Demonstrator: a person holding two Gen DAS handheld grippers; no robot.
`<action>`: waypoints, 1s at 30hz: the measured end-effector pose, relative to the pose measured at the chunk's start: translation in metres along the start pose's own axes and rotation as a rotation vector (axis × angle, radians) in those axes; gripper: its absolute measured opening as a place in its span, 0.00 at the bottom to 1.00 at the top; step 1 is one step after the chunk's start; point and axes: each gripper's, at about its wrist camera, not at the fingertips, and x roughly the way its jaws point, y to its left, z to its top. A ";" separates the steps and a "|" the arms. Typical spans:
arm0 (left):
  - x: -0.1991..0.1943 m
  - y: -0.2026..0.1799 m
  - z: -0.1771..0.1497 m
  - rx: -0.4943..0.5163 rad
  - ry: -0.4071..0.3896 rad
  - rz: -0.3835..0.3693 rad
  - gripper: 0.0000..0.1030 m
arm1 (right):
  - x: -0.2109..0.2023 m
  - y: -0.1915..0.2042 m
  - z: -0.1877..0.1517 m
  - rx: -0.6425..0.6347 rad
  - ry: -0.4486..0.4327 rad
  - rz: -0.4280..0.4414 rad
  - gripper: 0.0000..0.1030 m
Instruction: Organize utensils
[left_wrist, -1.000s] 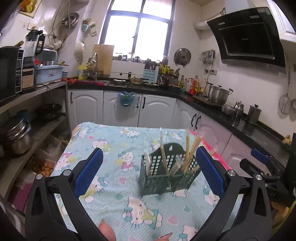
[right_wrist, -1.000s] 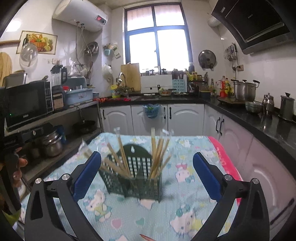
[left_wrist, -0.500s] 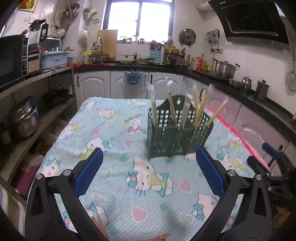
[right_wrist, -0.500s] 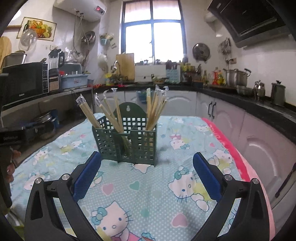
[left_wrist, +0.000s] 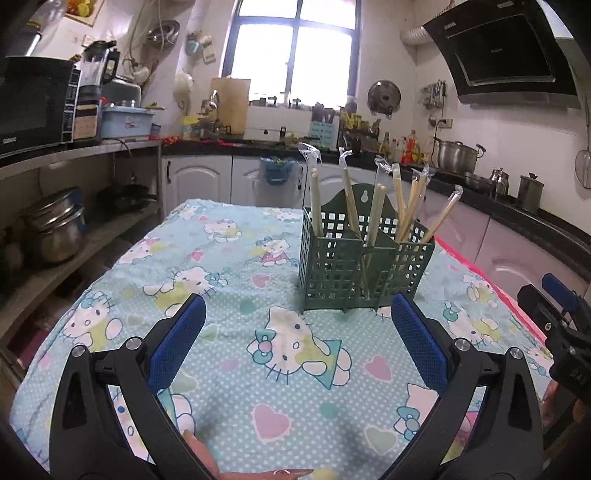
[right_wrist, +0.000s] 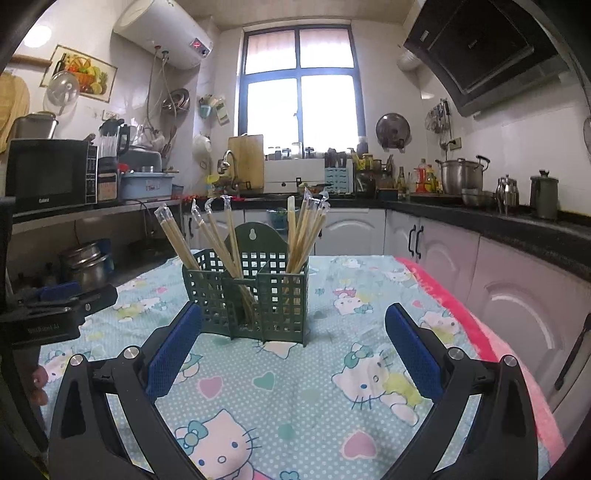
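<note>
Left tongs (left_wrist: 297, 330) spread wide, holding nothing, low over the counter (left_wrist: 229, 266). Ahead, the green caddy (left_wrist: 360, 266) stands upright, wrapped chopsticks (left_wrist: 408, 206) leaning in its compartments. Right tongs (right_wrist: 293, 338) gape wide too, empty, caddy just beyond.

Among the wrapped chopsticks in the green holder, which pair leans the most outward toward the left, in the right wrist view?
The leftmost wrapped pair in the green holder: it tilts strongly left over the holder's left corner. The right bundle stands nearly upright.
</note>
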 end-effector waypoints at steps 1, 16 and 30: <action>-0.001 0.000 -0.001 0.002 -0.012 0.001 0.90 | 0.001 0.000 -0.001 0.003 0.009 0.001 0.94; -0.004 -0.001 -0.001 -0.006 -0.026 -0.016 0.90 | 0.002 0.011 -0.008 -0.015 0.023 0.009 0.94; -0.008 -0.002 0.000 -0.013 -0.031 -0.016 0.90 | 0.002 0.011 -0.008 -0.011 0.024 0.008 0.94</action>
